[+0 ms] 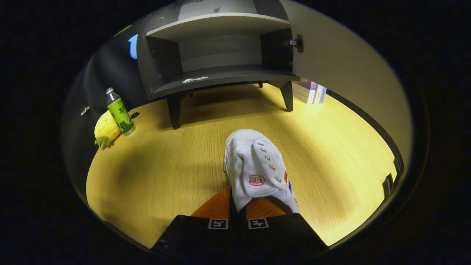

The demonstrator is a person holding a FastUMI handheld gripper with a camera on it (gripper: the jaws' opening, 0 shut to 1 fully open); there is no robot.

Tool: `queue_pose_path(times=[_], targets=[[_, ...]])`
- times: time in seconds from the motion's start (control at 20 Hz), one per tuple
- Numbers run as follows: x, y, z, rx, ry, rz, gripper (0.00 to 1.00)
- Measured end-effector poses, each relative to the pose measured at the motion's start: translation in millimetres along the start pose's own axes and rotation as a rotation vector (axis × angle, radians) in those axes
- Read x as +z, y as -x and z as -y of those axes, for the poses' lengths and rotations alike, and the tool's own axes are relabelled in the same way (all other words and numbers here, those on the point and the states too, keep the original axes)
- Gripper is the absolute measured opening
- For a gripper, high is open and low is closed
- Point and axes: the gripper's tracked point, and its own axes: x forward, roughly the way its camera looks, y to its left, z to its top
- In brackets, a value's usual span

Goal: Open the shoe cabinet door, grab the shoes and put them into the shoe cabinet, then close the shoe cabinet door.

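Fingers (238, 206) pinch white shoe (257, 171), toe fwd toward open cabinet (220, 55).

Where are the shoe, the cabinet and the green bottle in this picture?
shoe (257, 173): gripper view, on its white upper beside the eyelets, held in the gripper (237, 206).
cabinet (220, 75): gripper view, on the front edge of its lower shelf.
green bottle (119, 112): gripper view, on its label.
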Motion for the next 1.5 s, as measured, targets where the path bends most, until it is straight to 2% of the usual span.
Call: queue_pose_path(times=[0.3, 0.5, 0.7, 1.05, 1.3, 1.5], targets=[[27.0, 19.3, 7.1, 0.030, 0.045, 0.019, 0.04], [69.8, 49.0, 3.8, 0.061, 0.024, 0.065, 0.04], [140.2, 92.0, -7.2, 0.083, 0.067, 0.160, 0.04], [275.8, 160.3, -25.7, 0.125, 0.068, 0.362, 0.04], [352.3, 166.3, -18.4, 0.124, 0.066, 0.461, 0.04], [403.9, 139.1, -16.4, 0.121, 0.081, 0.491, 0.04]])
